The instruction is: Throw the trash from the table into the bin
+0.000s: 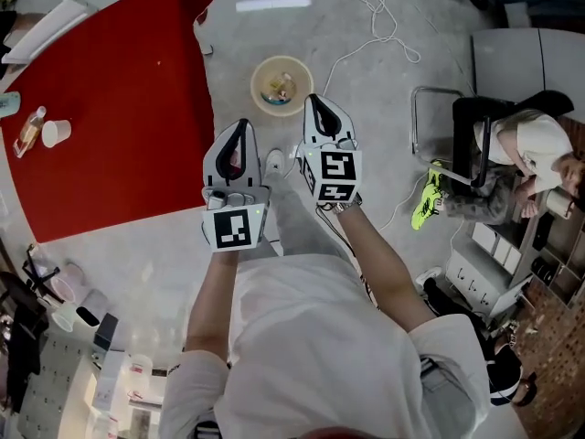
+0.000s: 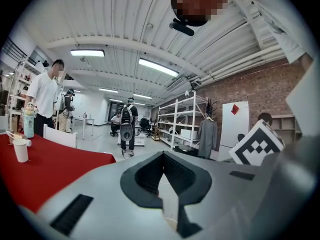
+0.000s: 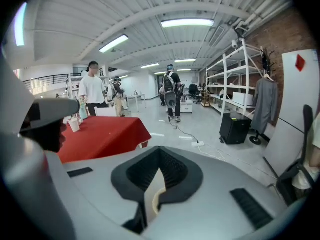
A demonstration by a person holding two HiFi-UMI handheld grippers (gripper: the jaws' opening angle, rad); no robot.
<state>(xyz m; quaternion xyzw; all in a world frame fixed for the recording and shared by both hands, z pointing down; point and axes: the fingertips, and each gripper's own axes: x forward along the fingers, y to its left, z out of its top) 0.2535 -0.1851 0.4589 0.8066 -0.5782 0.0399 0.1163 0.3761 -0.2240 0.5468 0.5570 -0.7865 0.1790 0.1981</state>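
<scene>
Your right gripper point(image 3: 159, 154) has its jaws closed tip to tip. Past it on the left stands the red table point(image 3: 102, 134) with a cup point(image 3: 74, 125) near its far end, and a person point(image 3: 93, 91) stands just behind

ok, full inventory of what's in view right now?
table: 1, red cloth, left of the head view
paper cup: 1, white, on the table near its left edge
bottle: 1, clear with orange contents, beside the paper cup
bin: 1, cream, on the floor ahead of the grippers, scraps inside
cable: 1, white, on the floor past the bin
chair: 1, black, right side
seated person: 1, white top, in the chair
shelving: white, along the brick wall
standing people: at least 2, one in white behind the table, one with a backpack farther off
left gripper: grey, jaws together, nothing between
right gripper: grey, jaws together, nothing between
</scene>
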